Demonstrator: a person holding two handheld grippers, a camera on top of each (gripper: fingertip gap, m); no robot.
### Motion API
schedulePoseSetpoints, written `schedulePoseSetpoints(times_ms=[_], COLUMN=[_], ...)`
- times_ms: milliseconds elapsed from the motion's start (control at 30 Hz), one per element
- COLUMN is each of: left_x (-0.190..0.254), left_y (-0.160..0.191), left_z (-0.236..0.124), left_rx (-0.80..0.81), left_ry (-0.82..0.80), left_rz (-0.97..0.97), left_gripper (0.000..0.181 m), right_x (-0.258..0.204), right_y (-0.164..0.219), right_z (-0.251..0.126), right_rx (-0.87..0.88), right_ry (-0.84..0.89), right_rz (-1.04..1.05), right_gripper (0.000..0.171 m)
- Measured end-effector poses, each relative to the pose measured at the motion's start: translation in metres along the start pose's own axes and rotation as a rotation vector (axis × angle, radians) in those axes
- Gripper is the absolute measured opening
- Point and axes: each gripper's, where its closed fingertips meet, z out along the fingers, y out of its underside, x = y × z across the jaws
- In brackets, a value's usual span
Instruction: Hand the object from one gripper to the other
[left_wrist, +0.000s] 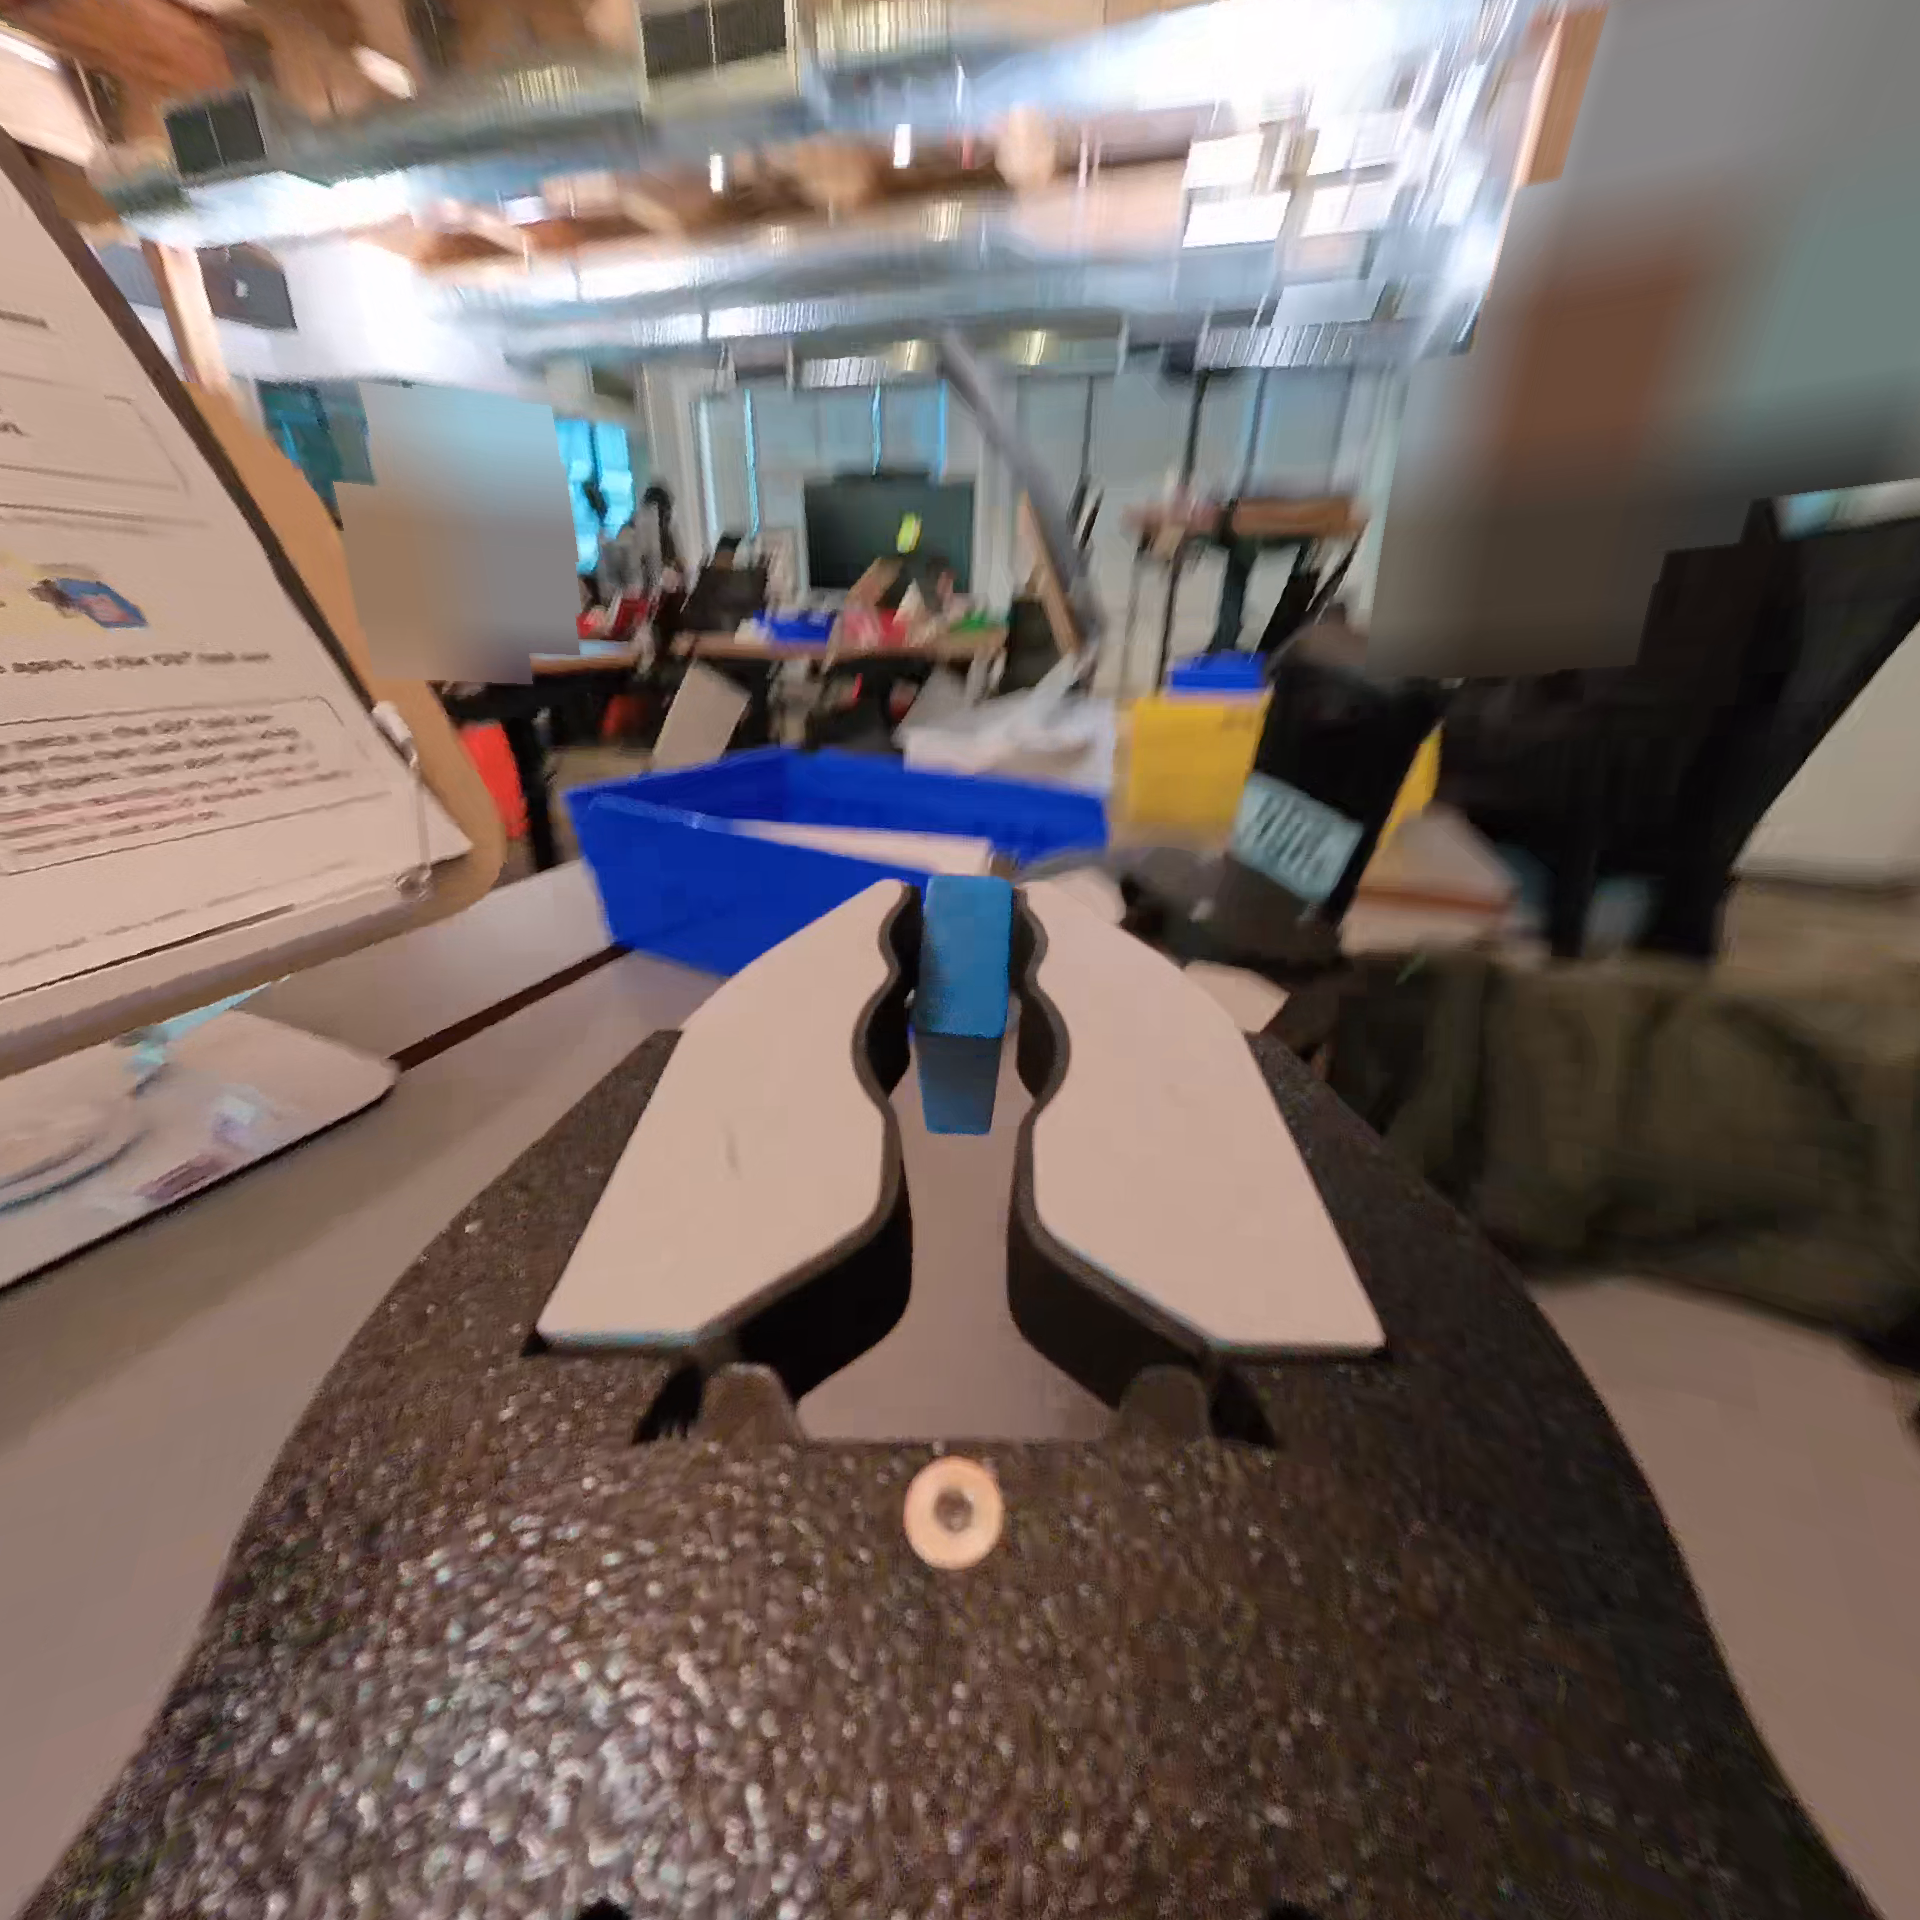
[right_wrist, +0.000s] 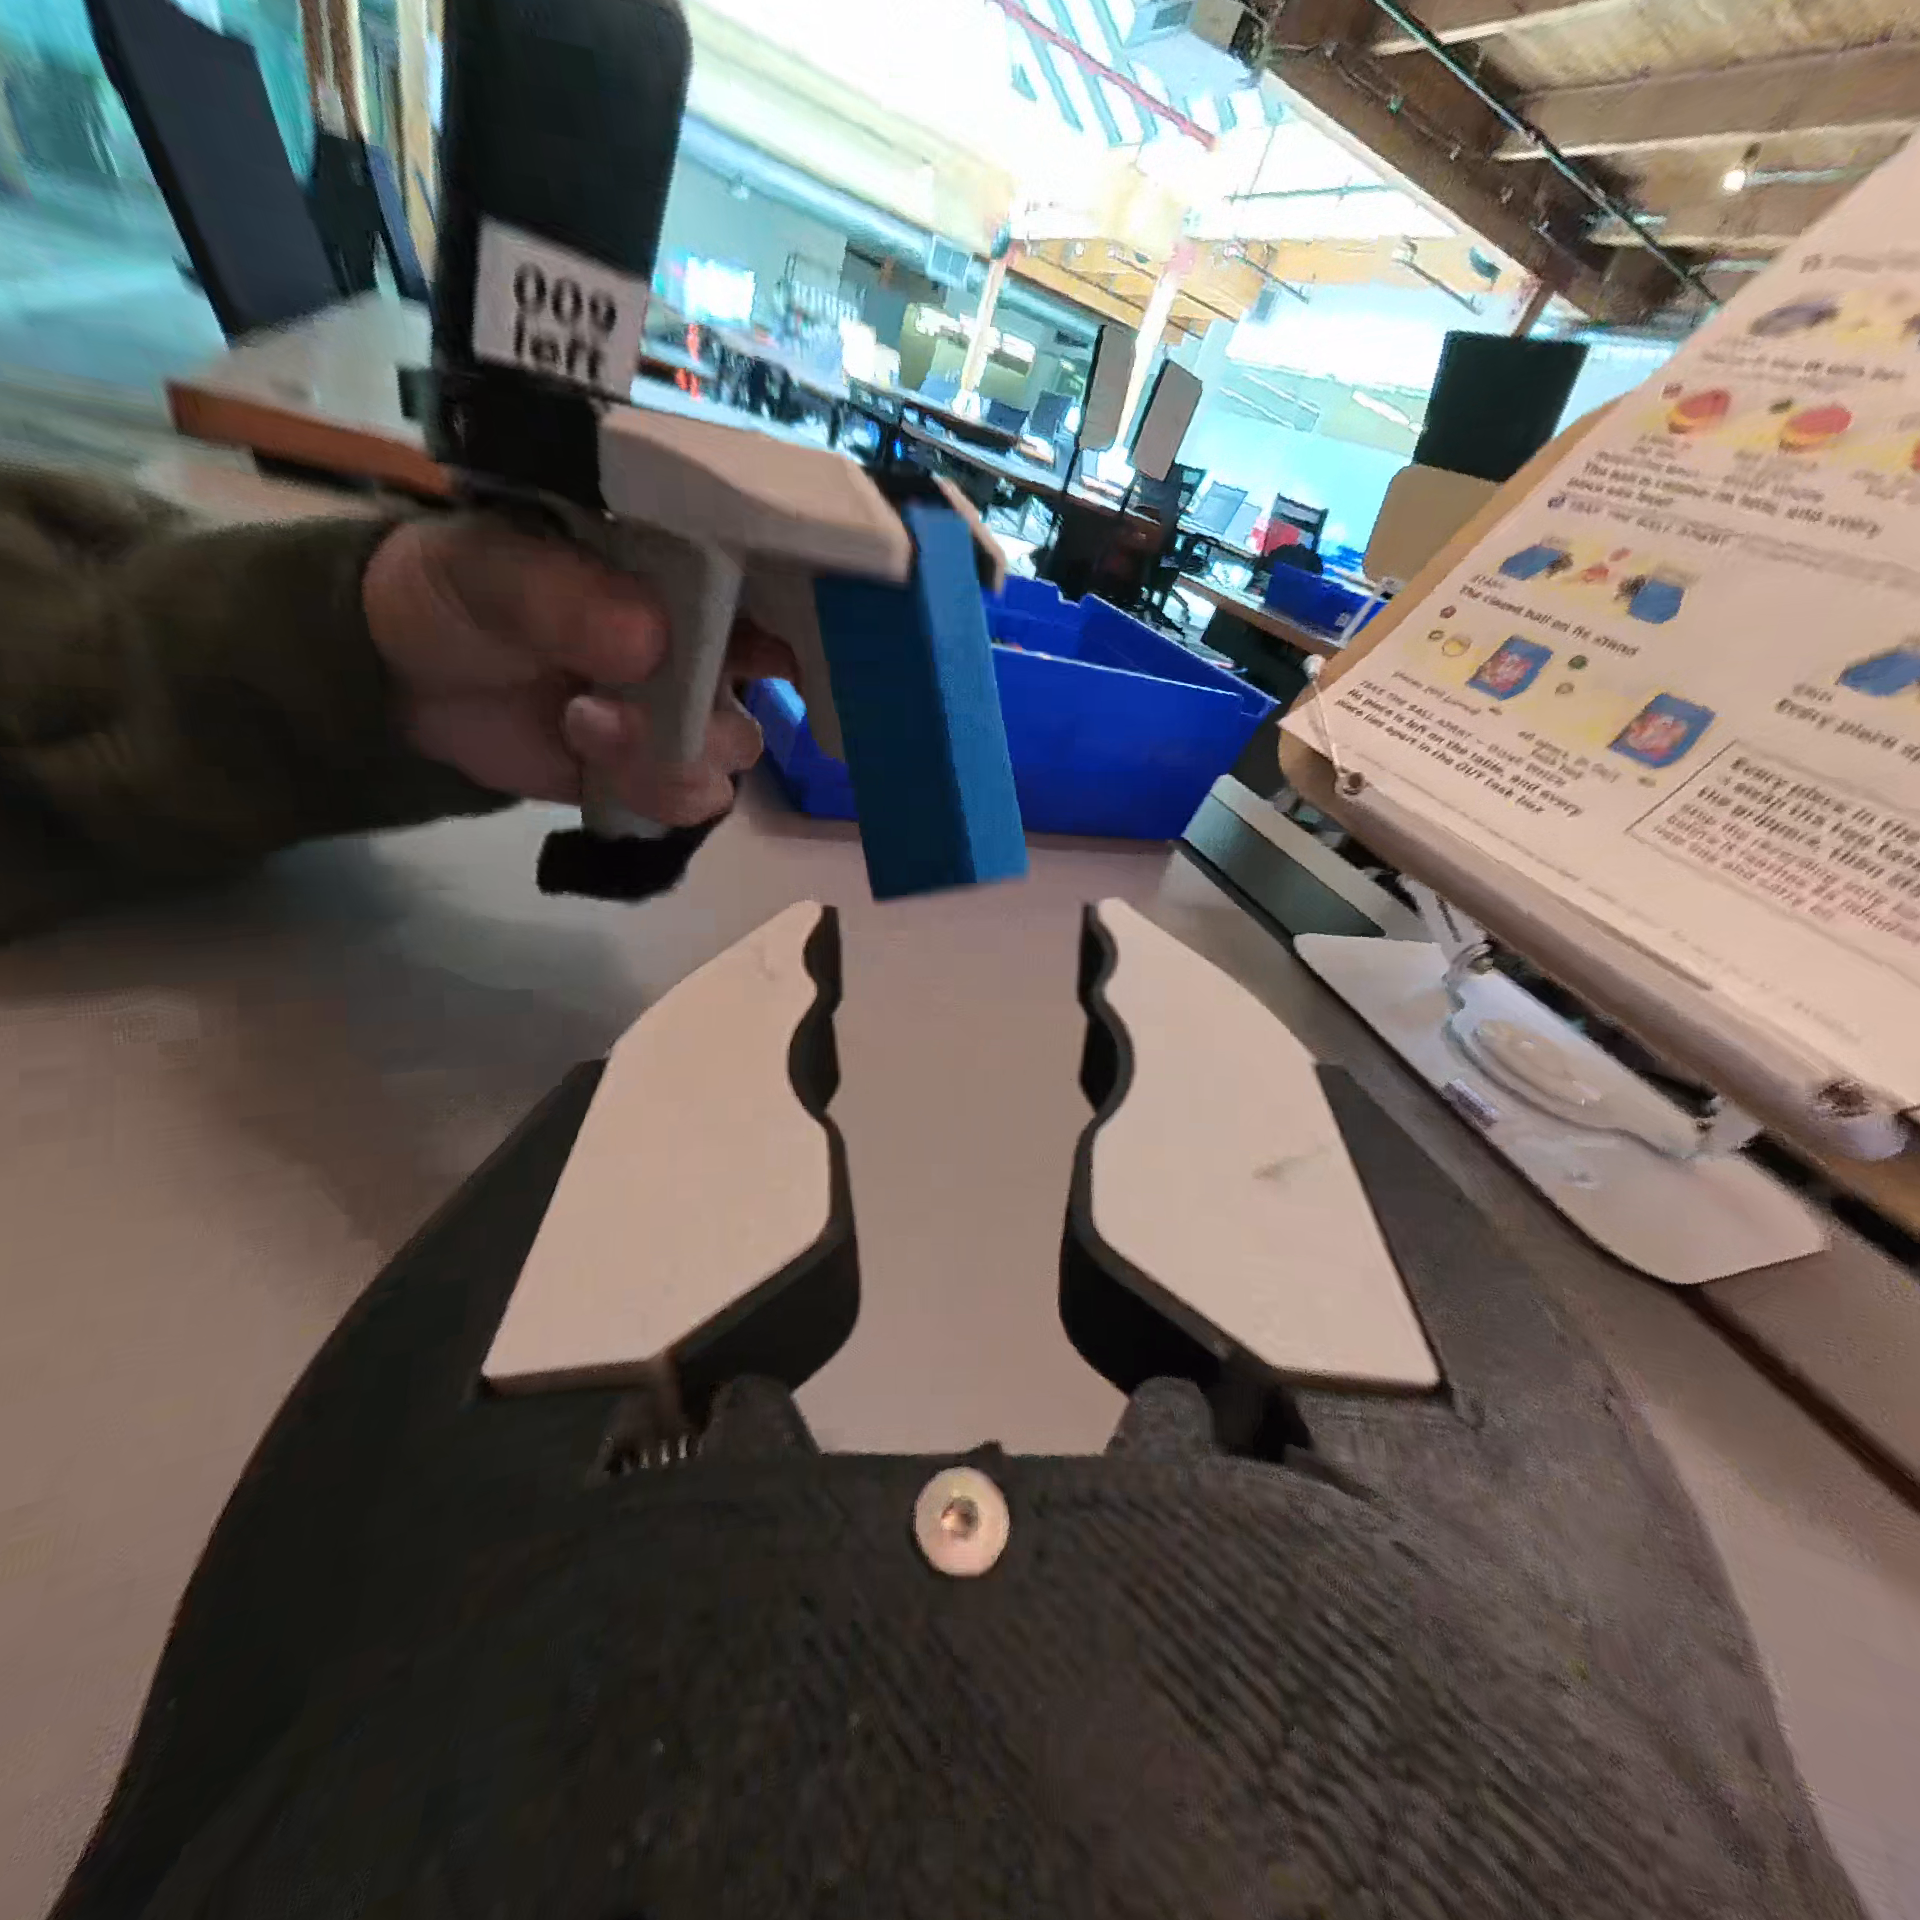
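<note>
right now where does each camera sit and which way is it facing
Left wrist view: sits on the left hand-held gripper, looking forward along its fingers, shut on the blue block, toward a blue bin and a blurred workspace.
Right wrist view: sits on the right hand-held gripper, open and empty above the table, facing the left hand-held gripper, the person's hand and an olive sleeve.
Shared: the blue block, the blue bin and the instruction sheet.

A plain blue block (right_wrist: 925, 707), a blue bin (right_wrist: 1122, 727), white-faced black claws and a grey table (right_wrist: 260, 1091).
</note>
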Motion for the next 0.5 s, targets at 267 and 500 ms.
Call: schedulePoseSetpoints(times_ms=[267,500], left_x=[0.009,0.013], left_y=[-0.019,-0.015], left_z=[-0.003,-0.004], left_rx=[0.289,0.275], left_ry=[0.179,0.236], left_rz=[-0.319,-0.340], left_gripper=[0.015,0.016], right_x=[-0.013,-0.017], right_y=[-0.037,-0.042], right_z=[0.001,-0.005], right_rx=[0.326,0.278], right_ry=[-0.135,-0.237], right_rz=[0.384,0.387], right_gripper=[0.034,0.017])
